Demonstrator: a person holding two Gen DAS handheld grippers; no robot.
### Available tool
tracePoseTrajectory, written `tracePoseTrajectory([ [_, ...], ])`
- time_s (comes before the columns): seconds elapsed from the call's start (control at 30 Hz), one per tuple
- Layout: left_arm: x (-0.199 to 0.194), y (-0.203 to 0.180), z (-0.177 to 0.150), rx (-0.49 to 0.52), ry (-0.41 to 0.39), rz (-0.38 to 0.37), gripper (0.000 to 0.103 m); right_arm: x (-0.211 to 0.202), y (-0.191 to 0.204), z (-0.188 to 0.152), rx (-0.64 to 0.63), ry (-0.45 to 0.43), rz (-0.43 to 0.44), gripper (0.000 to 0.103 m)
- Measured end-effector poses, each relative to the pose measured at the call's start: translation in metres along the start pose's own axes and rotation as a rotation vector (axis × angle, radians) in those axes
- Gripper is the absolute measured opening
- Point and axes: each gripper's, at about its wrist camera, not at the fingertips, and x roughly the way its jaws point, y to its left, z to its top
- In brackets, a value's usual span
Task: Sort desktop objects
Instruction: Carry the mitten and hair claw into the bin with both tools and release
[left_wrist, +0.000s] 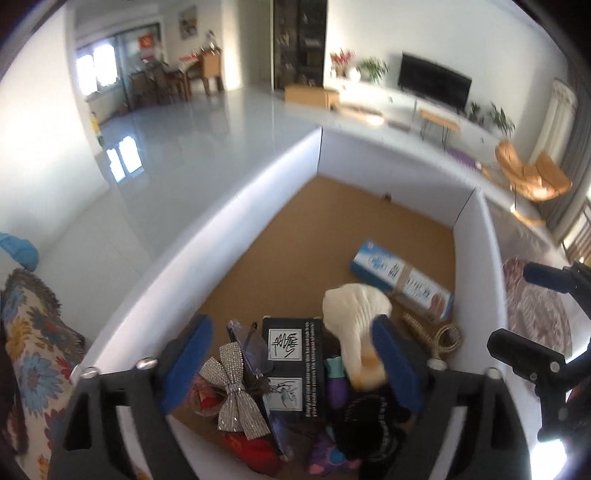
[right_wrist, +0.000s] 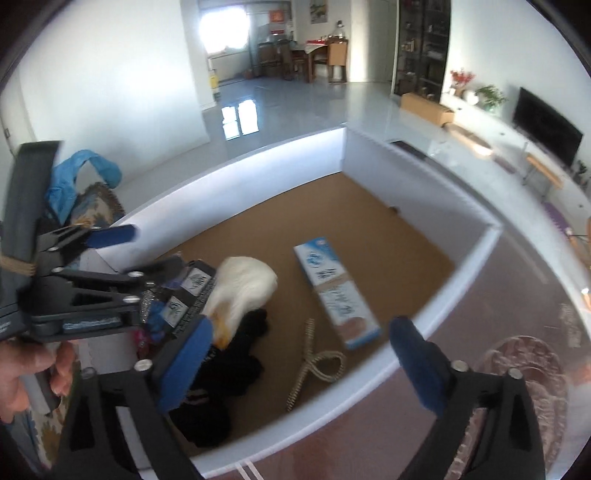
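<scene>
A white-walled box (left_wrist: 258, 192) with a cork floor holds the objects. My left gripper (left_wrist: 291, 365) hangs open over a pile at its near corner: a silver rhinestone bow (left_wrist: 236, 391), a black labelled box (left_wrist: 293, 365), a cream plush item (left_wrist: 351, 314), a purple piece (left_wrist: 336, 387) and black cloth (left_wrist: 373, 421). None of these is gripped. My right gripper (right_wrist: 303, 363) is open above the box's near wall (right_wrist: 369, 376), with a woven rope loop (right_wrist: 321, 363) lying on the cork between its fingers. A blue-and-white carton (right_wrist: 336, 291) lies flat further in.
The far half of the cork floor (right_wrist: 354, 218) is bare. A patterned mat (right_wrist: 524, 373) lies to the right of the box. A floral cloth (left_wrist: 33, 350) and a blue bag (right_wrist: 77, 177) sit left. A person's hand (right_wrist: 22, 380) holds the left gripper (right_wrist: 140, 251).
</scene>
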Motion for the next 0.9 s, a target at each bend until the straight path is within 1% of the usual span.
tracePoseTrajectory([
  [0.03,-0.01,-0.002,-0.001,-0.008,-0.021,0.006,0.099,-0.005,-0.003,0.001,0.0,0.005,-0.006,0.099],
  [0.1,-0.023,-0.005,-0.004,-0.009,-0.039,0.026,0.1,-0.013,-0.005,0.002,0.001,0.026,-0.015,0.101],
  [0.2,-0.037,-0.009,-0.006,-0.023,-0.035,0.095,0.101,-0.021,-0.008,0.0,0.011,0.047,-0.017,0.101],
  [0.27,-0.046,-0.008,-0.009,-0.053,-0.042,0.151,0.101,-0.025,-0.007,-0.002,0.015,0.053,-0.015,0.101],
  [0.3,-0.05,-0.007,-0.01,-0.064,-0.048,0.157,0.101,-0.024,-0.008,-0.002,0.014,0.056,-0.016,0.101],
  [0.43,-0.064,0.0,-0.012,-0.121,-0.066,0.139,0.101,-0.034,-0.001,-0.009,0.007,0.061,-0.015,0.101],
  [0.5,-0.069,0.003,-0.012,-0.14,-0.065,0.159,0.101,-0.034,0.001,-0.009,0.0,0.061,-0.014,0.101],
  [0.6,-0.07,0.005,-0.007,-0.16,-0.024,0.219,0.101,-0.033,0.003,-0.009,-0.009,0.06,-0.012,0.101],
  [0.63,-0.069,0.005,-0.005,-0.16,-0.002,0.248,0.103,-0.032,0.003,-0.01,-0.01,0.059,-0.01,0.101],
  [0.67,-0.069,0.006,-0.004,-0.162,-0.001,0.256,0.103,-0.031,0.003,-0.01,-0.009,0.06,-0.009,0.101],
  [0.73,-0.073,0.009,-0.008,-0.198,-0.029,0.252,0.103,-0.027,0.002,-0.011,-0.006,0.066,-0.006,0.101],
  [0.8,-0.079,0.011,-0.012,-0.227,-0.076,0.218,0.103,-0.022,0.0,-0.011,-0.003,0.074,-0.005,0.101],
  [0.83,-0.083,0.01,-0.014,-0.229,-0.105,0.201,0.103,-0.02,0.0,-0.012,-0.003,0.077,-0.003,0.101],
  [0.9,-0.087,0.005,-0.014,-0.206,-0.127,0.213,0.103,-0.018,0.001,-0.012,-0.005,0.079,0.001,0.101],
])
